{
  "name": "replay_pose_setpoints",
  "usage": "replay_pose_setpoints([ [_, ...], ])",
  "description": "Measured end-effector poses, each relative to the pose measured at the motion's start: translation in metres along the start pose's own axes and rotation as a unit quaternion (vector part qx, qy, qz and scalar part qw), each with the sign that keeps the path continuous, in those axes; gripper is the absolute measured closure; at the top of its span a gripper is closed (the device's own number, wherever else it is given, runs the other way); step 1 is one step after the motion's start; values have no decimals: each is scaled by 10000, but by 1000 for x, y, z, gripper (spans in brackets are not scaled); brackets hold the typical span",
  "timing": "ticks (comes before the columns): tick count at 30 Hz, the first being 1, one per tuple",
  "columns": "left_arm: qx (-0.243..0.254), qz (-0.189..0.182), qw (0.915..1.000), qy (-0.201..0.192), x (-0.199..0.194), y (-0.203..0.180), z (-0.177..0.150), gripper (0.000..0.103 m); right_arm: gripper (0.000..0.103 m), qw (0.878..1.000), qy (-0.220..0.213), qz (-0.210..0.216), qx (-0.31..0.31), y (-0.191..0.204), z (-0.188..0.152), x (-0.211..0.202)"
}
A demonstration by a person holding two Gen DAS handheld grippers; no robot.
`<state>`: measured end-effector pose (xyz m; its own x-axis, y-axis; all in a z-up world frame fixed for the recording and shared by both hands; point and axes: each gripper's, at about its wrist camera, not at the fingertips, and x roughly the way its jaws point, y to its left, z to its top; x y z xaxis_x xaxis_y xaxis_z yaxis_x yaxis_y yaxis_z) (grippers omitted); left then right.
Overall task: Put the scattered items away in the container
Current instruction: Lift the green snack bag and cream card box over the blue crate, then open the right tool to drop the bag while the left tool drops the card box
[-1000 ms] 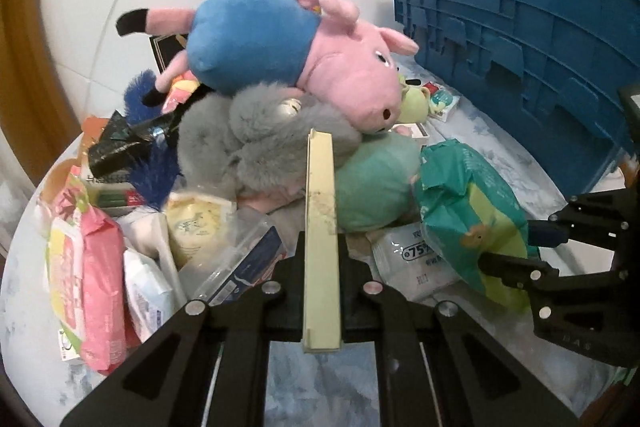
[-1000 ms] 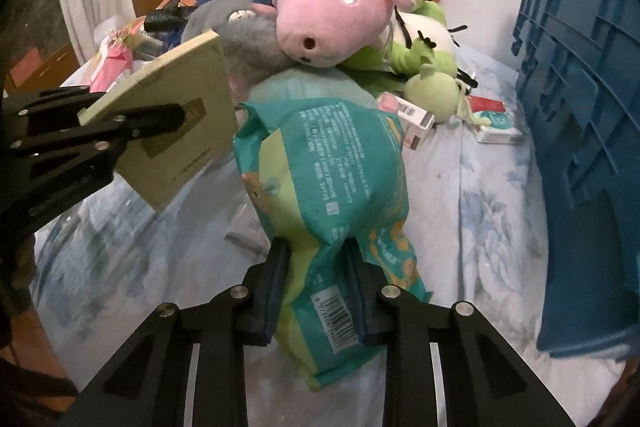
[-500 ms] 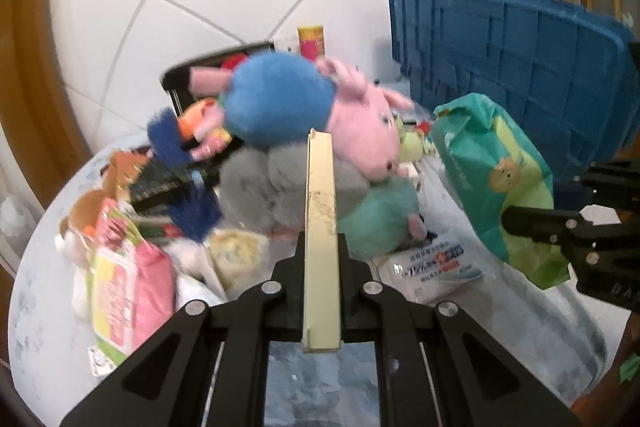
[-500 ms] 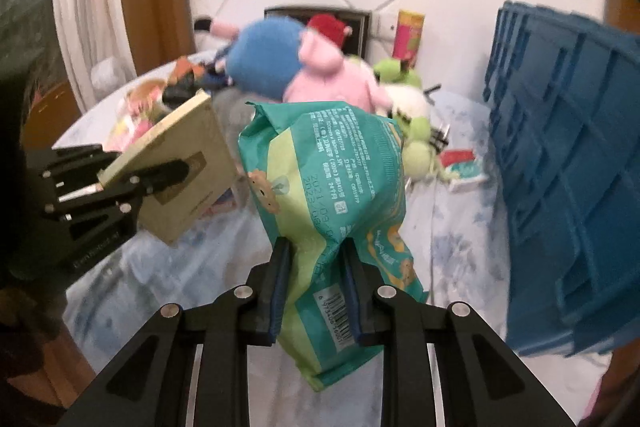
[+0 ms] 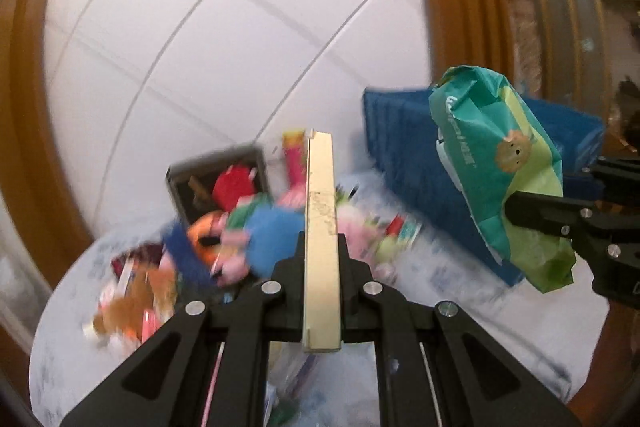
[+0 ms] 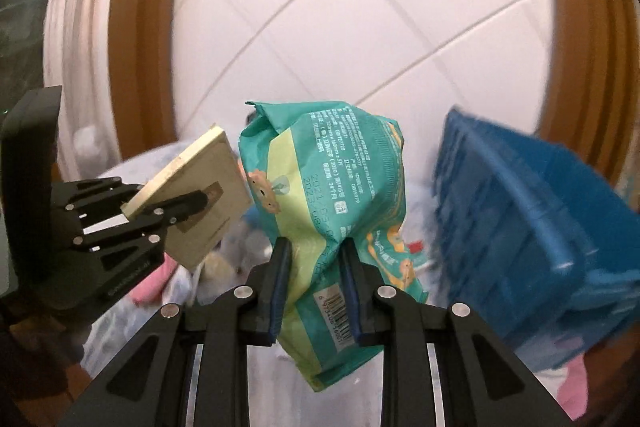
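My left gripper [image 5: 320, 263] is shut on a thin cream-coloured book [image 5: 320, 227], held edge-on high above the bed; the book also shows in the right wrist view [image 6: 200, 203]. My right gripper [image 6: 314, 259] is shut on a green and teal wipes pack [image 6: 324, 195], lifted in the air; the pack also shows in the left wrist view [image 5: 500, 163]. The blue plastic crate [image 6: 520, 211] stands to the right, below both grippers, and appears in the left wrist view [image 5: 404, 155].
A blurred pile of plush toys [image 5: 256, 231] and packets [image 5: 132, 299] lies on the floral bedsheet [image 5: 440, 291] far below. A dark box [image 5: 216, 179] and a pink can [image 5: 294, 155] stand by the white tiled wall [image 5: 200, 27].
Both grippers have risen well above the bed with the book and the wipes pack; the toy pile now looks small and far, and the crate's top rim has come into view.
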<state>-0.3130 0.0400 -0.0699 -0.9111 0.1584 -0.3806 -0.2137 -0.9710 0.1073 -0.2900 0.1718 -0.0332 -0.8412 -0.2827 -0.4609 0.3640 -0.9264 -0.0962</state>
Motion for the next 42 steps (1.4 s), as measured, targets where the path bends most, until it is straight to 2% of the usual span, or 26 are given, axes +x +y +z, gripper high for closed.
replay_pose_setpoints([
  [2,98,-181,9995,-224,-6,-10,22,93,79,9995,-192,-214,96,-8,13,-16],
  [8,341,-581,9943,-823,-13,-63,88,93,79,9910,-781,-869,650,-68,51,-67],
  [12,318,-859,9901,-1066,-4,-98,126,93,79,9859,-855,-1254,704,-110,64,-82],
  [15,342,-1105,9865,-1158,13,-138,154,93,79,9829,-856,-1464,717,-141,72,-84],
  [21,528,-1362,9840,-1021,55,-208,181,93,79,9767,-737,-1765,974,-209,72,-87],
  [26,523,-1451,9847,-809,85,-245,191,93,78,9724,-545,-1864,1291,-265,63,-78],
  [31,582,-1444,9853,-705,105,-271,198,93,78,9695,-336,-1909,1497,-313,52,-58],
  [35,623,-1378,9865,-632,112,-280,201,91,78,9691,-205,-1893,1571,-334,46,-44],
  [36,623,-1359,9868,-625,112,-281,202,82,77,9689,-161,-1915,1558,-336,46,-41],
  [37,620,-1342,9871,-620,112,-281,202,54,71,9690,-114,-1915,1555,-339,46,-37],
  [39,571,-1310,9877,-631,112,-280,203,27,58,9657,-203,-2072,1552,-340,47,-38],
  [40,514,-1294,9881,-651,111,-278,204,17,55,9645,-245,-2099,1582,-342,46,-40],
  [41,458,-1279,9884,-671,111,-275,206,12,53,9635,-284,-2114,1619,-344,45,-42],
  [42,407,-1256,9889,-676,111,-273,207,2,45,9624,-322,-2128,1655,-346,43,-44],
])
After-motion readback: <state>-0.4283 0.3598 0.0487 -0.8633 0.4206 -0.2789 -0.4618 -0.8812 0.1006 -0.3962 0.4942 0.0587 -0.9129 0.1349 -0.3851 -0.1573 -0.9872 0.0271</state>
